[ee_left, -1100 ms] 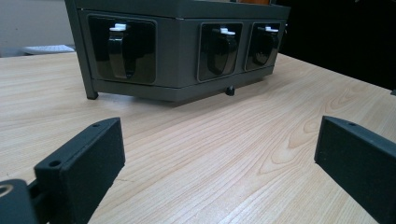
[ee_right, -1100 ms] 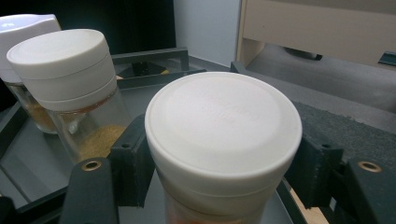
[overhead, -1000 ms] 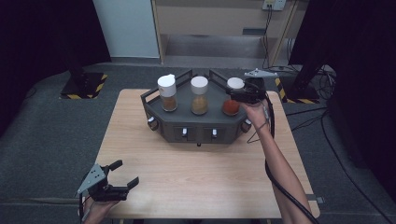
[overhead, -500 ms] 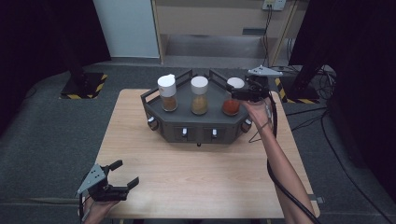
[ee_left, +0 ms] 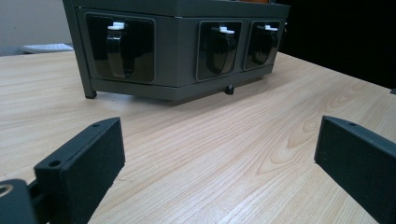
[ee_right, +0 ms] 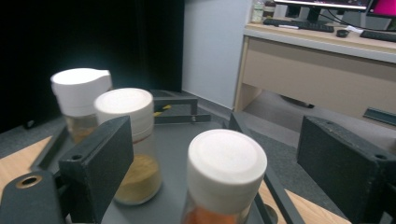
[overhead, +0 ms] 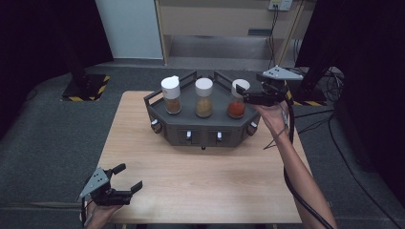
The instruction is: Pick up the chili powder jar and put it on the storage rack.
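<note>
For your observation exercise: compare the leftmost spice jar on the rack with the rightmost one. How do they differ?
The leftmost jar holds brownish spice; the rightmost jar holds red-orange. The leftmost jar's cap has a lip jutting at one side; the rightmost jar's is plain and round. Both stand upright on the grey rack with white caps.

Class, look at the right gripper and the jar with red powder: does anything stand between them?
Nothing visible does. The right gripper, jaws just opened, sits at the red jar's white lid with a jaw on each side, pads apart from it. The yellow jar stands farther off, beside the path.
</note>
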{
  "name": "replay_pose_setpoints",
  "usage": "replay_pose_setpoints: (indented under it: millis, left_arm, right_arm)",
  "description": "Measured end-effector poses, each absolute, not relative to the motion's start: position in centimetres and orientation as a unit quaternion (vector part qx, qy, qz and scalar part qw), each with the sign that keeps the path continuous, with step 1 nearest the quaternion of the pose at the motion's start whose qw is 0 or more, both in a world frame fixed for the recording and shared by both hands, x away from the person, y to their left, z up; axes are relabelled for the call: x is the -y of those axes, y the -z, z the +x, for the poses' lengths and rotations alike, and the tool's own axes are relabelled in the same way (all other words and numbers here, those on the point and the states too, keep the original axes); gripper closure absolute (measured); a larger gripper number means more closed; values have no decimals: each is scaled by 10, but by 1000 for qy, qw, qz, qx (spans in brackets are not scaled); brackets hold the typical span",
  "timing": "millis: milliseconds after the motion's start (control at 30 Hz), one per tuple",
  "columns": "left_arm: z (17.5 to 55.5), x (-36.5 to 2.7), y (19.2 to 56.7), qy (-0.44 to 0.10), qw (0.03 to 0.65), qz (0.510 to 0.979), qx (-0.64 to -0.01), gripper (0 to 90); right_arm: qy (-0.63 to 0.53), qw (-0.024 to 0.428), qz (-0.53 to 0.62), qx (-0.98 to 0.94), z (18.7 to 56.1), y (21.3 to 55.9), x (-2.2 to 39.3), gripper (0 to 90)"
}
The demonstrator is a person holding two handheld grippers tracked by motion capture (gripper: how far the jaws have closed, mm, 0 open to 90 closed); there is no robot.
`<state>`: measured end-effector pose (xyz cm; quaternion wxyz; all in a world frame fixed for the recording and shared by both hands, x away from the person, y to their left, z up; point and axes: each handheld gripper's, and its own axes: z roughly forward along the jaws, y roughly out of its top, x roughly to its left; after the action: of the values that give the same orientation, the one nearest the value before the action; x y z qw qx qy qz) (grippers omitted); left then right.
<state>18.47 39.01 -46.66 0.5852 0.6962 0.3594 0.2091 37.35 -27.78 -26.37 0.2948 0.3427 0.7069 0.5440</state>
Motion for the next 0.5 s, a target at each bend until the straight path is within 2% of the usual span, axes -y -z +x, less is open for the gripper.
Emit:
replay_pose_setpoints:
  millis: [500]
  left_arm:
    - [185, -388, 467, -209, 583, 698, -360, 5]
  right_arm:
    - [-560, 276, 324, -711, 326, 284, 307, 84]
